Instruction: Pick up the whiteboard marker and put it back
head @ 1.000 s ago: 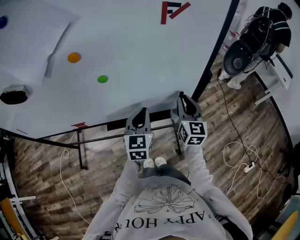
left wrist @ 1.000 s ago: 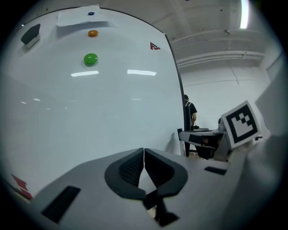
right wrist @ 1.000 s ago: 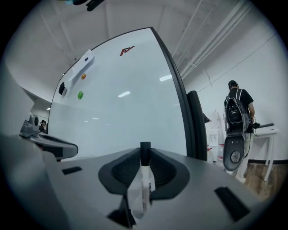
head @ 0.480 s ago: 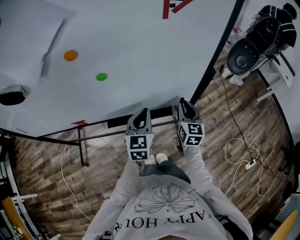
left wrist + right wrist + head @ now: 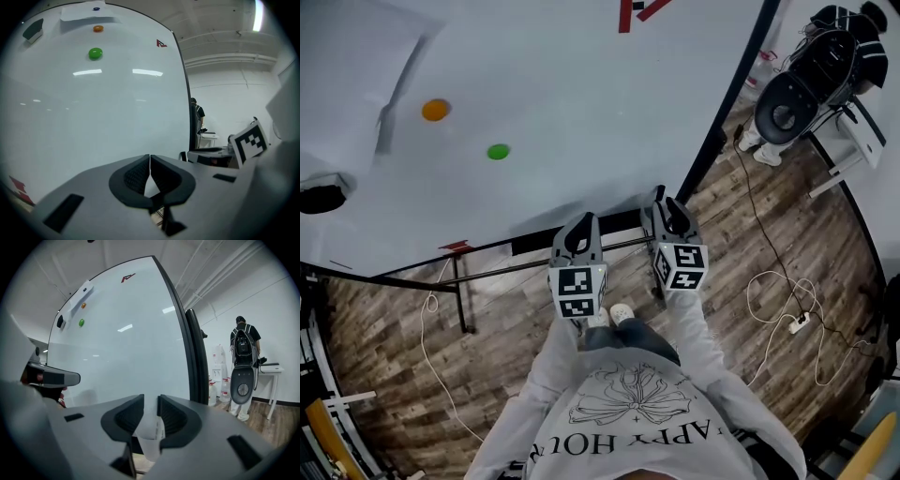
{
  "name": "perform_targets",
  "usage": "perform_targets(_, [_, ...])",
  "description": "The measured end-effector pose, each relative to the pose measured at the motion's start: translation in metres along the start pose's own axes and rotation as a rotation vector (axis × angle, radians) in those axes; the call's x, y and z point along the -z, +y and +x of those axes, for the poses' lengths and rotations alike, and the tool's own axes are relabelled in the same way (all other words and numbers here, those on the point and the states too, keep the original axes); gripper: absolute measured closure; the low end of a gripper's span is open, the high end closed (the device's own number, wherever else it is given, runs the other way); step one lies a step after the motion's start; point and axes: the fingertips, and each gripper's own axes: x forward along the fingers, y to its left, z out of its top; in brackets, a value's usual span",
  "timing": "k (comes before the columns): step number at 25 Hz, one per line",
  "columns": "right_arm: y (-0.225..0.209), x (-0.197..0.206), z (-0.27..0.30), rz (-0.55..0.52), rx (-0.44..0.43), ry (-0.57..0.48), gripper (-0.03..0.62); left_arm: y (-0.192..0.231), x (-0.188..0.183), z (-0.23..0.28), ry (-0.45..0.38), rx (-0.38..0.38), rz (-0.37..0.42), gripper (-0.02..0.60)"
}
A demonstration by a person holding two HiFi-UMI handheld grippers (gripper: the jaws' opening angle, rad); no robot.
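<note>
white marker (image 5: 150,442), by our reading: light, stiff, slick; we'd grip mid-barrel. right hand-held gripper (image 5: 150,401) opening around it; left hand-held gripper (image 5: 149,161) closed, empty.

My right gripper (image 5: 150,401): jaws opening, 1 narrow gap, and I see only board white through it. 1 black-framed whiteboard (image 5: 131,352) ahead, carrying 1 red logo (image 5: 127,277), 1 orange magnet (image 5: 84,305), 1 green magnet (image 5: 81,322) and 1 dark eraser (image 5: 60,321). 1 person (image 5: 243,341) wearing a backpack stands well to the right, beside 1 white table (image 5: 271,370).
</note>
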Motion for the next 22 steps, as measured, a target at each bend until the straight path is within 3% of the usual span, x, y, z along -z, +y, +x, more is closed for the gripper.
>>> perform_targets(7, [0.016, -0.044, -0.016, -0.069, 0.001, -0.092, 0.509, 0.0, -0.024, 0.002, -0.058, -0.006, 0.0, 0.574])
perform_targets(14, [0.018, -0.091, -0.034, -0.072, 0.026, -0.195, 0.529, 0.006, -0.054, -0.003, -0.131, -0.027, 0.002, 0.574])
perform_targets(22, [0.017, -0.108, -0.043, -0.074, 0.043, -0.234, 0.561, 0.015, -0.064, -0.012, -0.16, -0.062, -0.009, 0.574])
